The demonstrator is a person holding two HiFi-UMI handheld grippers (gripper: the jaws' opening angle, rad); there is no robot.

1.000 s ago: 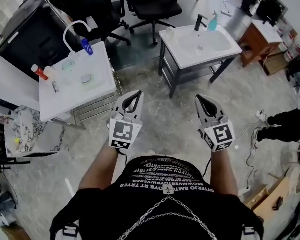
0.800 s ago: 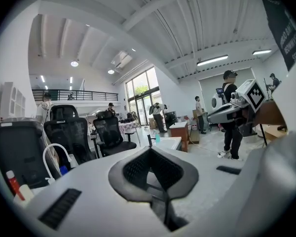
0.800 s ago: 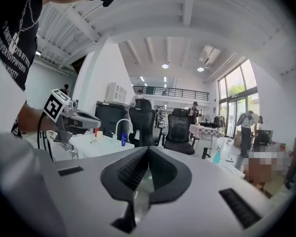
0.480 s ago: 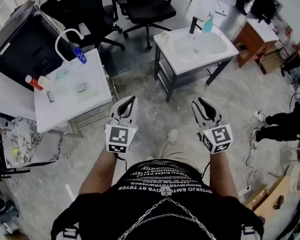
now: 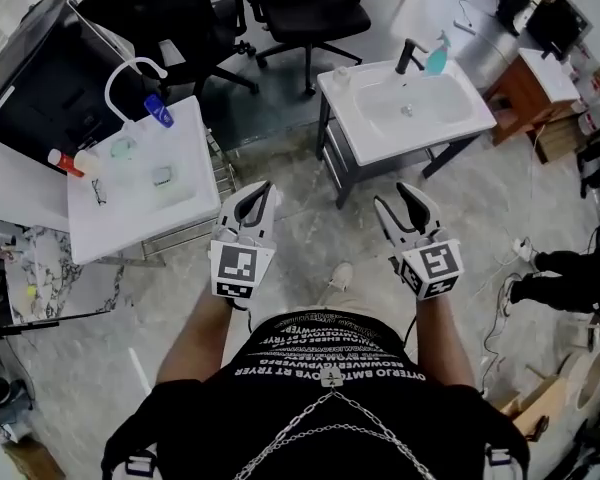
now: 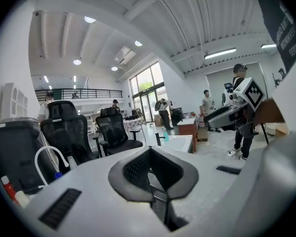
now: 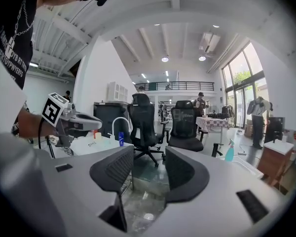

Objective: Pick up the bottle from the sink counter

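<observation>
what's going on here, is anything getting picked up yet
A person holds a gripper in each hand and faces the white sink counter, where a teal spray bottle stands beside the faucet. Nothing is held yet. The left gripper has its jaws together and empty. The right gripper has just been opening its jaws, with nothing between them. Both are well short of the counter.

A grey marbled floor surrounds the white table. Behind the table stand two black office chairs; far beyond it, tall windows and round ceiling lamps brighten white walls.
</observation>
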